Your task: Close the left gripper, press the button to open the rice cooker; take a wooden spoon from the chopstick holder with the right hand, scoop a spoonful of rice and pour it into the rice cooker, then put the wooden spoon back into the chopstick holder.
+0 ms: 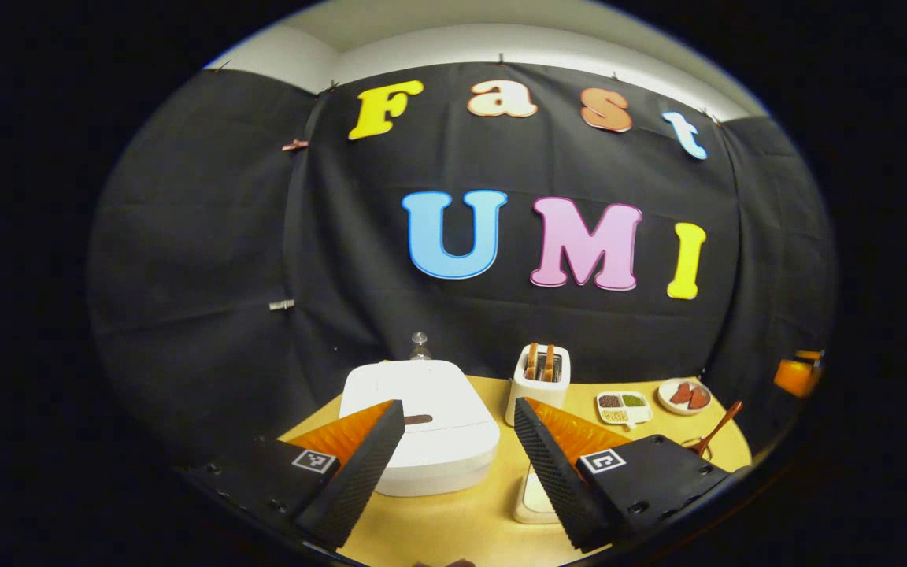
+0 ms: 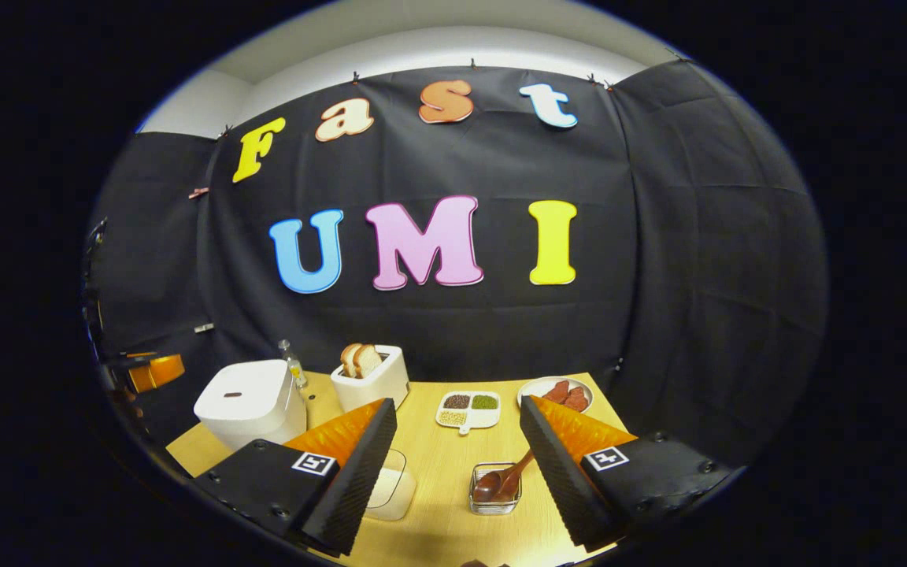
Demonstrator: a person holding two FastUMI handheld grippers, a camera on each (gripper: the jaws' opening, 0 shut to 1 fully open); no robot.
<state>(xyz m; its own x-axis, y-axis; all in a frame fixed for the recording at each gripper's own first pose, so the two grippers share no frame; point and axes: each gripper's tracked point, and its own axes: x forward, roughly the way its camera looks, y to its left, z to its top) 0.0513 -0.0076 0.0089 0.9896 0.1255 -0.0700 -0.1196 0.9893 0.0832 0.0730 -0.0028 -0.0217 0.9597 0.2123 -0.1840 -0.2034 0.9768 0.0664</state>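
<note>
– Where do the two tools stand?
– Both above the near edge of the wooden table (image 2: pixel 438 504). Left gripper (image 1: pixel 457 421): jaws spread wide, nothing between them, aimed at the rice cooker (image 1: pixel 422 425). Right gripper (image 2: pixel 457 417): also wide apart, empty.

– The cooker itself?
– White, lid down, at the table's left end. In the left gripper view it sits just ahead of the left finger; in the right gripper view it stands far left, well apart from that tool.

– And the wooden spoon?
– Wooden spoon (image 2: pixel 505 479) stands bowl-down in a small clear glass holder (image 2: pixel 494 490), handle leaning up to the right. In the right gripper view it lies just inside the right finger, not touching that I can tell.

– The rice?
– A pale container (image 2: pixel 388 487) near the table's front, partly hidden behind the left finger in the right gripper view. Contents hard to tell.

– Anything else on the table?
– White toaster (image 2: pixel 371 378) with bread slices up, beside the cooker. Divided dish (image 2: pixel 468 409) of grains mid-table. Plate (image 2: pixel 556 391) with reddish pieces, far right. Small bottle (image 2: pixel 291 362) behind the cooker.
</note>
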